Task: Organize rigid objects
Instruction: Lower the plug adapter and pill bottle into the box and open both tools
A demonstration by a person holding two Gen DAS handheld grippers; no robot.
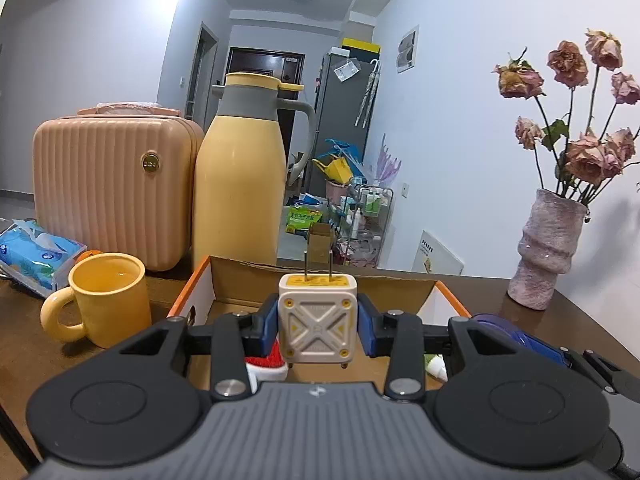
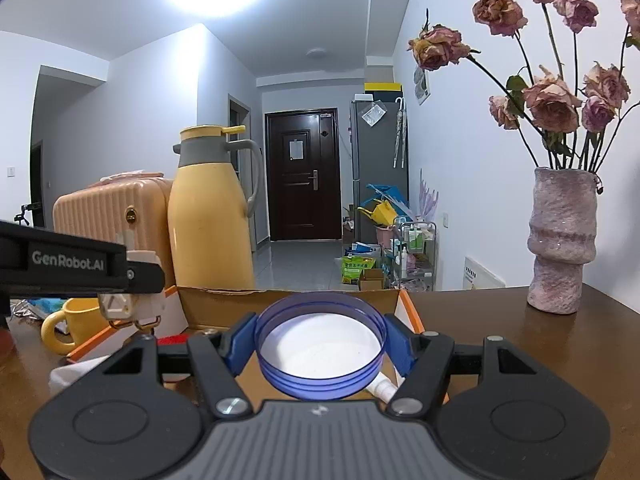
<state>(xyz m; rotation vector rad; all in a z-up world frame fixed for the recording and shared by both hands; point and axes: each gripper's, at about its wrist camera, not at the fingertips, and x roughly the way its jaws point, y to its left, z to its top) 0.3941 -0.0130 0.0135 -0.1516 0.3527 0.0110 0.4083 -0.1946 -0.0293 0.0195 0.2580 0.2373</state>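
My left gripper (image 1: 318, 326) is shut on a cream and yellow plug adapter (image 1: 317, 316), prongs pointing up, held over the open cardboard box (image 1: 400, 280). The right gripper (image 2: 320, 346) is shut on a round blue-rimmed lid (image 2: 322, 346) with a white inside, held over the same box (image 2: 224, 300). In the right wrist view the left gripper (image 2: 132, 304) shows from the side at the left, with the adapter (image 2: 116, 306) between its fingers. A red and white item (image 1: 266, 360) and a white tube (image 2: 382, 388) lie inside the box, mostly hidden.
On the brown table (image 1: 580, 320) stand a yellow mug (image 1: 110, 300), a tall yellow thermos jug (image 1: 240, 184), a pink ribbed case (image 1: 112, 188), a blue tissue pack (image 1: 36, 256) and a pink vase (image 1: 548, 248) of dried roses at the right. A cluttered hallway lies beyond.
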